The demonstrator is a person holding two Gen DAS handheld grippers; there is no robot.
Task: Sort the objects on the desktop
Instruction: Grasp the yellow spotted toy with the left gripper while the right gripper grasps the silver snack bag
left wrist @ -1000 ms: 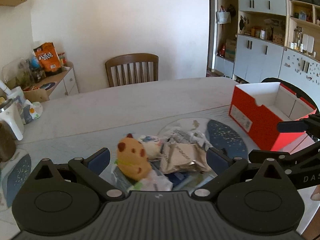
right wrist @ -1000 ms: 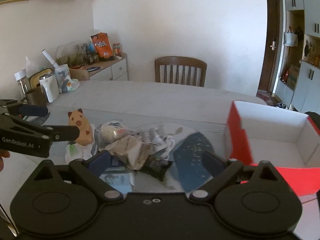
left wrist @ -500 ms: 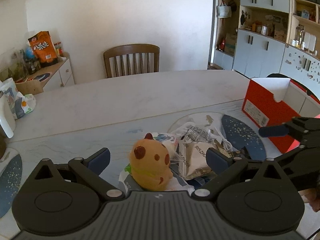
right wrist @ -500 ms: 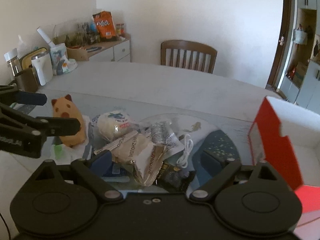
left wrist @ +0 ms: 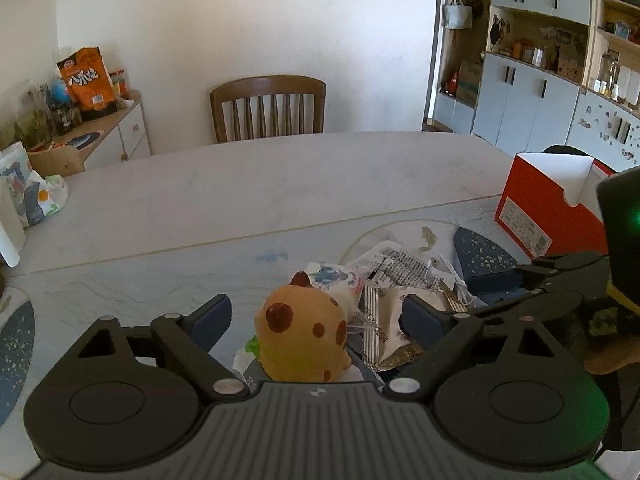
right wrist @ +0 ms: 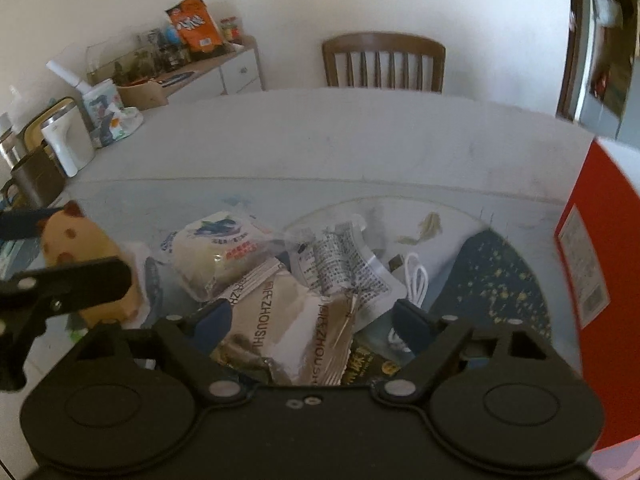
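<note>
Left tongs [left wrist: 316, 316]: we see them closing around the plush toy [left wrist: 304, 336], pads not yet touching.
Right tongs [right wrist: 310, 320]: closing over our beige snack packet [right wrist: 280, 320], untouched.

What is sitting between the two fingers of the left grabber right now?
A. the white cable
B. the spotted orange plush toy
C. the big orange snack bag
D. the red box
B. In the left wrist view the spotted orange plush toy sits between the fingers of the left gripper, whose jaws are closing around it but do not yet press on it; the red box stands off to the right on the table.
</note>
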